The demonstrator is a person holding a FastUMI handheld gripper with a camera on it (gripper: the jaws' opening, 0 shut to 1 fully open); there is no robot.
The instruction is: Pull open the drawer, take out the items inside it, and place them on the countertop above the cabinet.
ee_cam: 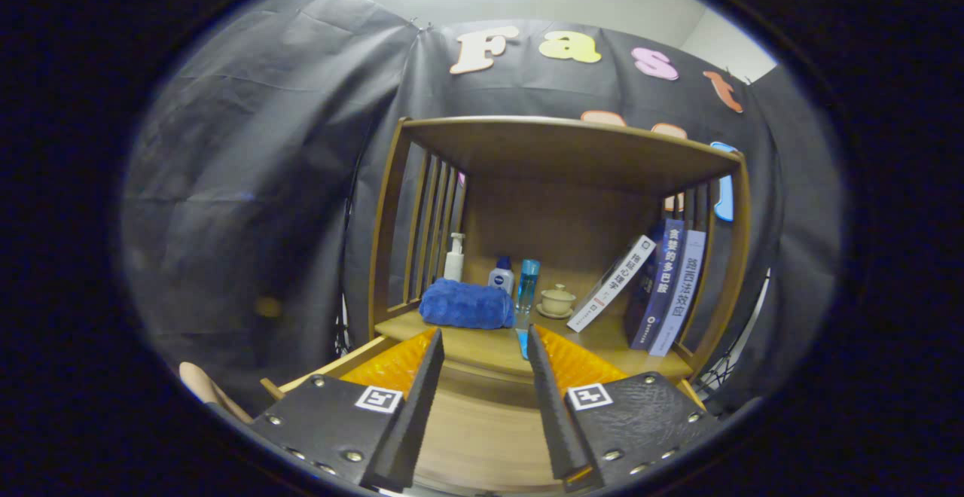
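My gripper point(485, 331) is open, its fingers wide apart with nothing pressed between them. The fingertips reach the front edge of the wooden countertop point(482, 346). A small thin blue item point(522, 341) lies on that edge right beside the right fingertip; I cannot tell if they touch. Below the fingers the drawer point(335, 367) is pulled out, and bare wood shows between the fingers. A rolled blue towel point(467, 305) lies on the countertop just beyond the left finger.
Behind the towel stand a white pump bottle point(455, 257), a small white bottle with a blue cap point(501, 276), a clear blue bottle point(528, 283) and a lidded cup on a saucer point(558, 300). Books point(663, 286) lean at the right. A shelf board point(565, 147) roofs the countertop, with slatted sides.
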